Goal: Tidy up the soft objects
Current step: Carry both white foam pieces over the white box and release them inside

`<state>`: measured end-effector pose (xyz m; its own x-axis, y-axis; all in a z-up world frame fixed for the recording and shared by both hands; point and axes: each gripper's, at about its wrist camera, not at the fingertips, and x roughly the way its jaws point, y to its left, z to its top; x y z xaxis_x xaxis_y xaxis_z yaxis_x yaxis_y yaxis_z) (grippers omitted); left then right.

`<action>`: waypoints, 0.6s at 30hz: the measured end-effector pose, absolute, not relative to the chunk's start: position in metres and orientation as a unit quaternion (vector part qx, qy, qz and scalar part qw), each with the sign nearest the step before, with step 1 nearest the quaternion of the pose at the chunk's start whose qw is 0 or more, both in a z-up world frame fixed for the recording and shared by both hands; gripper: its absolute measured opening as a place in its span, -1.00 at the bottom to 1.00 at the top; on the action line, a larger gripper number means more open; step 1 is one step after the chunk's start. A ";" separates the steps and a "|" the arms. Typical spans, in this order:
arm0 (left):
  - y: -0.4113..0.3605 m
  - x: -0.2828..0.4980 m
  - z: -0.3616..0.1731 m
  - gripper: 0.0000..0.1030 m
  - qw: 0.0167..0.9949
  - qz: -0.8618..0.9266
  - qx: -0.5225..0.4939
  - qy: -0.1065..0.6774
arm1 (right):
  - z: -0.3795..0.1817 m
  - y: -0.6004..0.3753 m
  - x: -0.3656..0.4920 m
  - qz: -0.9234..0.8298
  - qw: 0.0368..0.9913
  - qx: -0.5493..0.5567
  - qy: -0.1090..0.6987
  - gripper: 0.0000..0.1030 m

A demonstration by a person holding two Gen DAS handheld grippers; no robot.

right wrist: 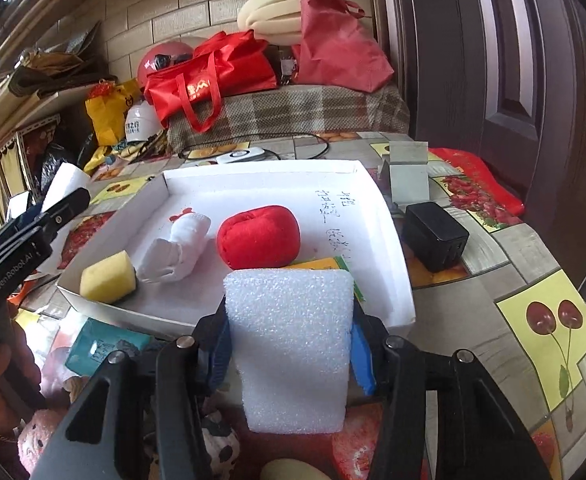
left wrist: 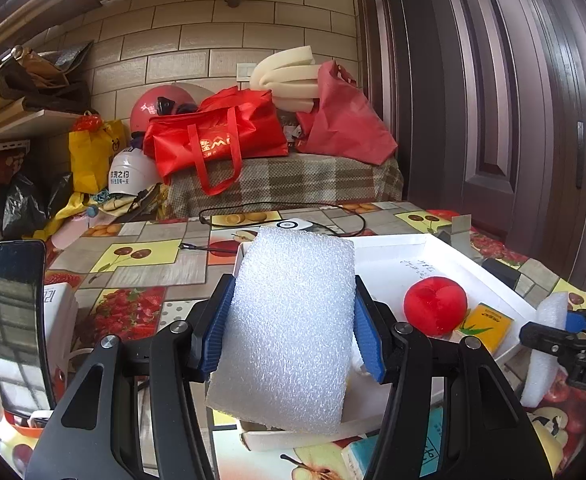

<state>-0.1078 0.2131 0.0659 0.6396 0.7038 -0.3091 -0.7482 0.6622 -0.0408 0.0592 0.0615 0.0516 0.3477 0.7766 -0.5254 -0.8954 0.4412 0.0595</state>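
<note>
My left gripper (left wrist: 293,322) is shut on a white foam block (left wrist: 289,332) held above the near left corner of the white tray (left wrist: 489,276). My right gripper (right wrist: 289,344) is shut on a second white foam block (right wrist: 293,344) just in front of the tray's near edge (right wrist: 397,280). In the tray lie a red plush ball (right wrist: 259,236), a white rolled cloth (right wrist: 177,248), a yellow sponge (right wrist: 107,282) and a yellow packet (left wrist: 485,326). The ball also shows in the left wrist view (left wrist: 435,306). The left gripper and its foam show at the left of the right wrist view (right wrist: 67,196).
A black charger (right wrist: 435,240) and a small grey box (right wrist: 407,172) sit right of the tray. A phone on a stand (left wrist: 19,320) stands at the left. A white device with a cable (left wrist: 289,225) lies behind the tray. Teal packets (right wrist: 101,350) and plush toys (right wrist: 45,432) lie near the front.
</note>
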 end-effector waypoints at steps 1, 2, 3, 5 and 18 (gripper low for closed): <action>0.210 -0.109 0.066 0.08 0.902 0.401 -0.083 0.136 | 0.054 0.051 0.057 0.519 0.811 -0.111 0.244 -0.03; 0.205 -0.112 0.065 0.08 0.903 0.398 -0.085 0.137 | 0.055 0.042 0.054 0.521 0.812 -0.104 0.242 -0.03; 0.199 -0.115 0.065 0.07 0.905 0.393 -0.085 0.138 | 0.056 0.031 0.052 0.522 0.812 -0.097 0.243 -0.03; 0.184 -0.121 0.065 0.07 0.910 0.382 -0.082 0.139 | 0.058 0.010 0.050 0.525 0.810 -0.076 0.252 -0.03; 0.147 -0.136 0.063 0.07 0.908 0.376 -0.104 0.153 | 0.062 0.032 0.033 0.518 0.825 -0.081 0.210 -0.03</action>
<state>-0.1365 0.1474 0.0625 0.6698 0.6515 -0.3562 -0.7153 0.6948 -0.0743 0.0332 0.0324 0.0619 0.3756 0.8202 -0.4316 -0.8887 0.4509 0.0835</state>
